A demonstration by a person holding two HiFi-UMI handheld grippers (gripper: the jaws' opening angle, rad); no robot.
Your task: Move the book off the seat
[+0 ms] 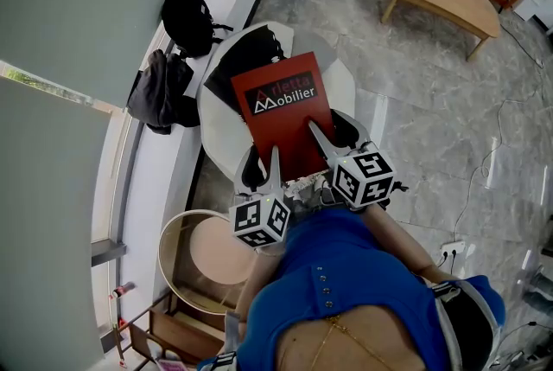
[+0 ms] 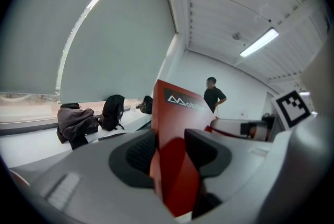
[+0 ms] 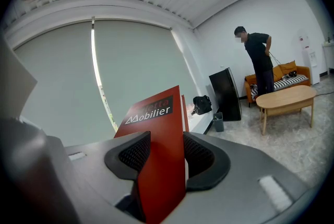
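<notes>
Both grippers are doing the work here. The left gripper (image 1: pixel 270 166) is clamped on the near edge of the red book (image 1: pixel 281 105), with the cover squeezed between its dark pads. The right gripper (image 1: pixel 333 136) is closed on that same near edge, just beside the left one, and the book fills its gap too. So neither one is empty, and it's a proper two-point hold.

Going outward, the book slopes up and away from the person. In both gripper views it stands in open air with nothing under it, so I'd say it's lifted clear. From the head view, though, it hangs over the middle and front edge of the white chair seat (image 1: pixel 344 84), not off to one side.

My read is that the grab and lift are done, while the carry away and set-down are left. The little round bench (image 1: pixel 216 252) off the seat's front-left corner looks like the closest landing spot, but that's a guess.
</notes>
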